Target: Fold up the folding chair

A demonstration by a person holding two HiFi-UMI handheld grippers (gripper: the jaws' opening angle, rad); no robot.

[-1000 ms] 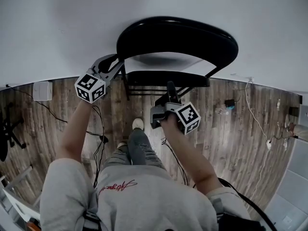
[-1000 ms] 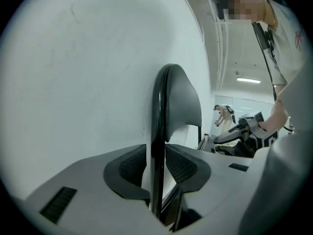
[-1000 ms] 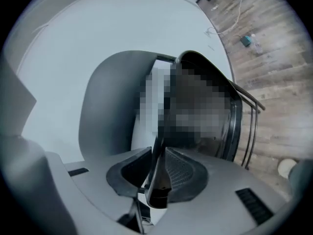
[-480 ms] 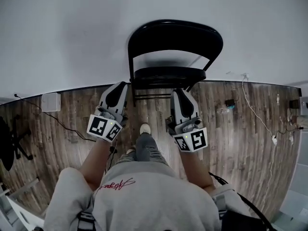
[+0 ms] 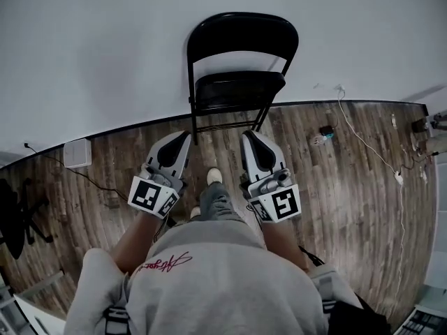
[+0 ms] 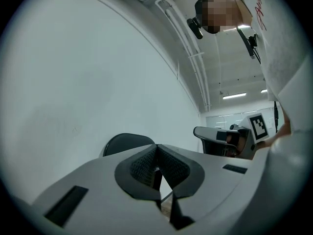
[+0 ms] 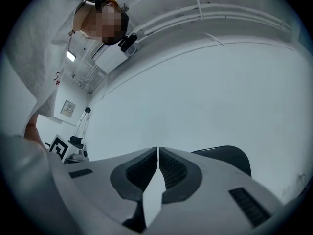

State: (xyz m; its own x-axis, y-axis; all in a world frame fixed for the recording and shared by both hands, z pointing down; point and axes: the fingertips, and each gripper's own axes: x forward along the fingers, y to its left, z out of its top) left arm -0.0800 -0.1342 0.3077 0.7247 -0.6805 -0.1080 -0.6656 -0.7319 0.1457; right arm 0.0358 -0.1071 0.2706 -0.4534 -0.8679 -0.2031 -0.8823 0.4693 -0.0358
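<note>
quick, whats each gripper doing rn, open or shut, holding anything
Left gripper: shut, nothing between its jaws.
Right gripper: shut, nothing between its jaws.

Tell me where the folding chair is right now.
In the head view the folding chair stands top centre by the white wall, just beyond the left claw and right claw, touching neither.

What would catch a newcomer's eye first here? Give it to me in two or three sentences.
The black folding chair stands out first, against the white wall at the top centre of the head view. Below it, the left gripper and right gripper point toward the chair without touching it, fingers closed on nothing. Cables trail across the wooden floor at right.
</note>
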